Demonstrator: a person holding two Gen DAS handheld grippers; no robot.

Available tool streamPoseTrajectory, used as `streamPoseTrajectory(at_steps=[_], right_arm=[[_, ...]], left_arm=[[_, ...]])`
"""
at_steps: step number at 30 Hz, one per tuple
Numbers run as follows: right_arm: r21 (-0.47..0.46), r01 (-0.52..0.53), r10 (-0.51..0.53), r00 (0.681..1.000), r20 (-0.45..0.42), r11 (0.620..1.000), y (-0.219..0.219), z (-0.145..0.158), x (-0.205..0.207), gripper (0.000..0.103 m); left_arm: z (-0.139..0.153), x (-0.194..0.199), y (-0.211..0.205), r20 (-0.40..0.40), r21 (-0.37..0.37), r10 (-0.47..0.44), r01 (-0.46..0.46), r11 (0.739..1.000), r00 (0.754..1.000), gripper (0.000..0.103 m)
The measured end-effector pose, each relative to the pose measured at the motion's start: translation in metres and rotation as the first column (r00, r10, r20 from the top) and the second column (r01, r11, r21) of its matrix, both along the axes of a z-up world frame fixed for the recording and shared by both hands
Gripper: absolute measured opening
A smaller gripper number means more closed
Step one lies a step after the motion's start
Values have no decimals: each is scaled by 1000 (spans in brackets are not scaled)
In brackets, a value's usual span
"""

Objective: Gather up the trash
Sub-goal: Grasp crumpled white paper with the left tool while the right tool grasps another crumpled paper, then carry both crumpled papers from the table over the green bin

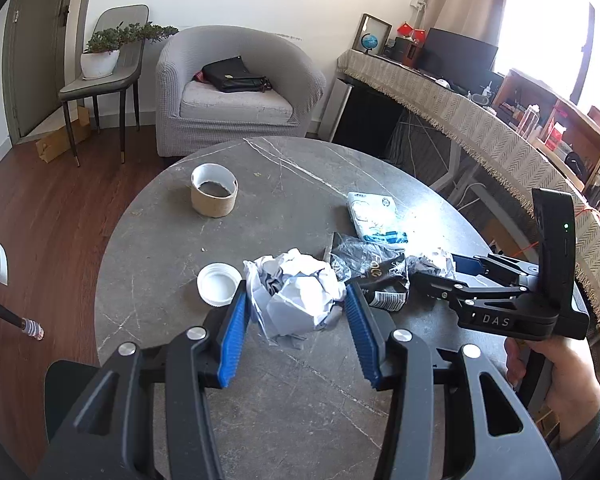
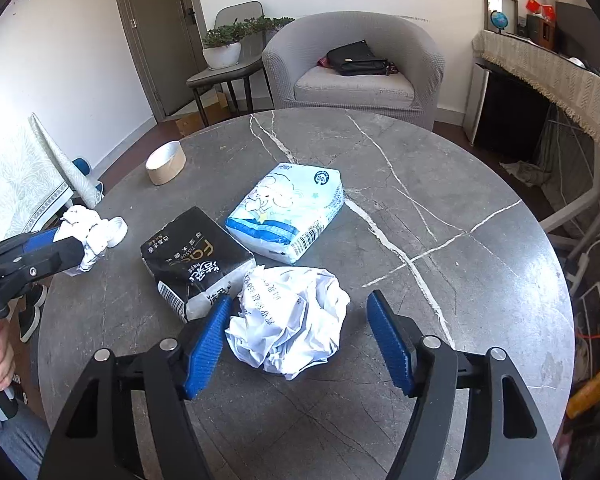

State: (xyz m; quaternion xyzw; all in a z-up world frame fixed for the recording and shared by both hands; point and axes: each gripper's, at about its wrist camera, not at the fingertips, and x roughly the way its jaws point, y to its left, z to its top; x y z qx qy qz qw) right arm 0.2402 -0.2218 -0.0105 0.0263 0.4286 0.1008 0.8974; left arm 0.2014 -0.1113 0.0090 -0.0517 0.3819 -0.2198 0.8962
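Closing on: paper ball (image 2: pixel 290 320), between right gripper (image 2: pixel 300 336) pads, right pad apart
Left gripper (image 1: pixel 296 330): clamped on paper wad (image 1: pixel 296 300)

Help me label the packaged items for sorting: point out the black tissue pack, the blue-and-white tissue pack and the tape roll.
black tissue pack (image 2: pixel 192 258), right wrist view, on its printed top face.
blue-and-white tissue pack (image 2: pixel 286 210), right wrist view, middle of its top face.
tape roll (image 1: pixel 214 202), left wrist view, on its brown outer wall.

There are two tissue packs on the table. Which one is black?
The black tissue pack, with white writing on it, lies left of the light blue cartoon pack in the right wrist view. It sits beside the crumpled white paper.
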Motion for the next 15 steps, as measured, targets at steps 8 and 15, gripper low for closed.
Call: streamPoseTrajectory(at_steps=[8, 15], right_arm=[[-50, 28, -26, 999, 33, 998, 12, 21, -3, 52], [8, 32, -32, 997, 77, 999, 20, 51, -11, 52]], left_arm=[[6, -11, 28, 20, -1, 24, -24, 1000, 1000, 50], [6, -22, 55, 29, 24, 59, -60, 998, 998, 50]])
